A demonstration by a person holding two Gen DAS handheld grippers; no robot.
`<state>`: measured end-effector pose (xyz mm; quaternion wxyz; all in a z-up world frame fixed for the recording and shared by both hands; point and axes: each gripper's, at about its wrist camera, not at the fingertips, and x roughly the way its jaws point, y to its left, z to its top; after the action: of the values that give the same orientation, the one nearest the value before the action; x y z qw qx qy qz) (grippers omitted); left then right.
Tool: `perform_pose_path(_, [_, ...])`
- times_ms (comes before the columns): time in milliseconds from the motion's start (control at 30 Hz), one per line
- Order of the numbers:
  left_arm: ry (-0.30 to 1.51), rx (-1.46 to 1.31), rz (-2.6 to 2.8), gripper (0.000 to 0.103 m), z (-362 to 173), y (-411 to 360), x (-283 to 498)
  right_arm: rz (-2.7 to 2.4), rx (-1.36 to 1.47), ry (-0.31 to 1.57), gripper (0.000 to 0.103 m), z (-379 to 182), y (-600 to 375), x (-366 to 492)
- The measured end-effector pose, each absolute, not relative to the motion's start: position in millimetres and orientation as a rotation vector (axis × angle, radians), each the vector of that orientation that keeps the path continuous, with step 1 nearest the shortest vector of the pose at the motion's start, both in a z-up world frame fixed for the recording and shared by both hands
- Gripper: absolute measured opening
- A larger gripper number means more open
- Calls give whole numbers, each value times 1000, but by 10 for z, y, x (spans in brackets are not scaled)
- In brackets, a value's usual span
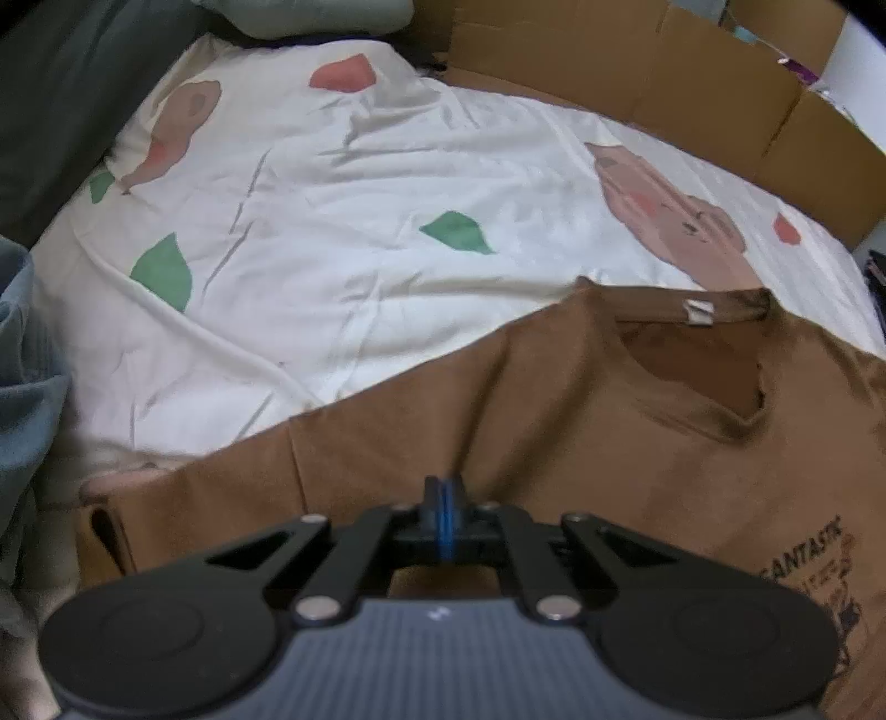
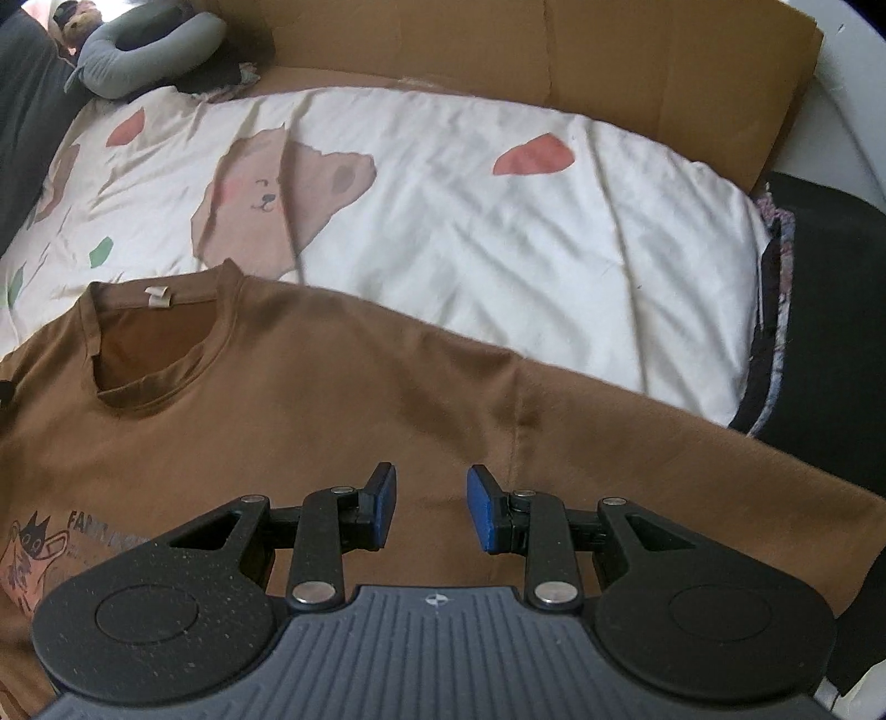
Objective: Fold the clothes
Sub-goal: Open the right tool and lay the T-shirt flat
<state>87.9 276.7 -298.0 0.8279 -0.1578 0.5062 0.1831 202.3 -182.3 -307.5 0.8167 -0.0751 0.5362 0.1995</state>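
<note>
Brown cotton T-shirt lies flat on the bed's white bear-print duvet. Left tool, angled steeply down, has its pads pressed together at the shoulder fabric. Right tool hovers spread above the other shoulder.

White quilt: spread flat ahead of both sets of jaws, creased, printed with brown bears, green leaves and pink-red petals. One bear face lies ahead and left of the right jaws; another lies ahead and right of the left jaws.
Cardboard sheet: brown, standing upright along the quilt's far edge, well beyond the jaws, with creased panels.
Grey pillow: curved, at the far left corner in the right wrist view.
Blue-grey fabric: bunched, far left of the left jaws.
Dark fabric: right of the right jaws, beside the quilt's edge.
</note>
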Motion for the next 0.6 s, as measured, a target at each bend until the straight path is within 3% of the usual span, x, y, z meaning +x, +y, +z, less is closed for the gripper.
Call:
perform_pose_path(400, [1152,-418,362,1,-3180,2653,868,439,-164,1159,35,-3150,-1752,2043])
perform_pose_path(533, [1172,-404,353,6,-3178,2663,901,441,-166,1154,35,-3155,-1734,2088])
perform_pose_path(600, [1182,-383,333,13,-3125,2673,906,446,-171,1147,35,-3145,-1723,2123])
